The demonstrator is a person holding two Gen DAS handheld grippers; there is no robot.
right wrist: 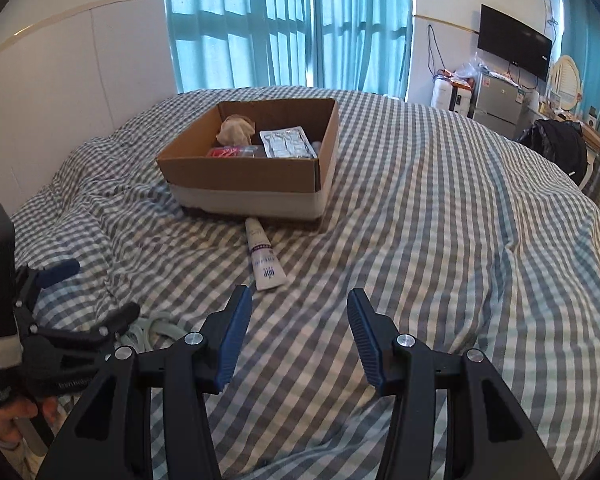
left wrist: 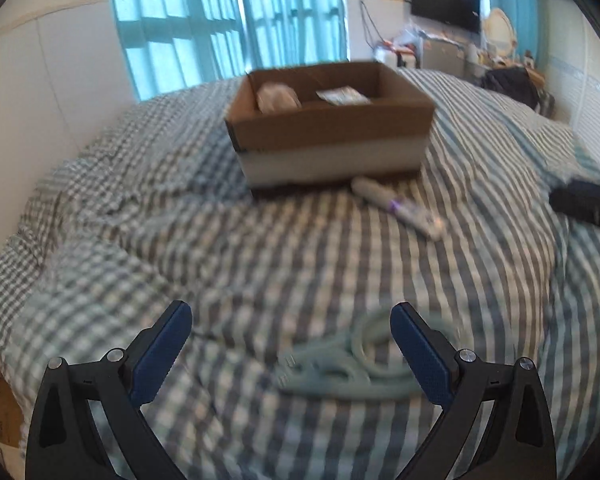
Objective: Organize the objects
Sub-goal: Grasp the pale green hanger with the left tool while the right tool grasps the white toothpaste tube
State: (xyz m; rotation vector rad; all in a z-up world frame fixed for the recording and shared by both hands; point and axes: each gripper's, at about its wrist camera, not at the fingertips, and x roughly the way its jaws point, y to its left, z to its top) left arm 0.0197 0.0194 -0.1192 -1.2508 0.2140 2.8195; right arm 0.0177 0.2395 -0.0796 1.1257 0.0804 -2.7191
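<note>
The left hand-held gripper (left wrist: 291, 344) hangs with jaws spread wide and nothing between them, low over the pale green coiled cable with its flat plug (left wrist: 332, 364), which lies just ahead between its fingers on the grey-and-white checked bed cover (left wrist: 140, 240). A good grasp likely means lowering squarely and pinching the bundled loops, not one strand or the cloth. The right hand-held gripper (right wrist: 300, 320) is likewise spread and empty. Beyond it lies the white squeeze tube (right wrist: 263, 258), then the open brown cardboard box (right wrist: 252, 172).
</note>
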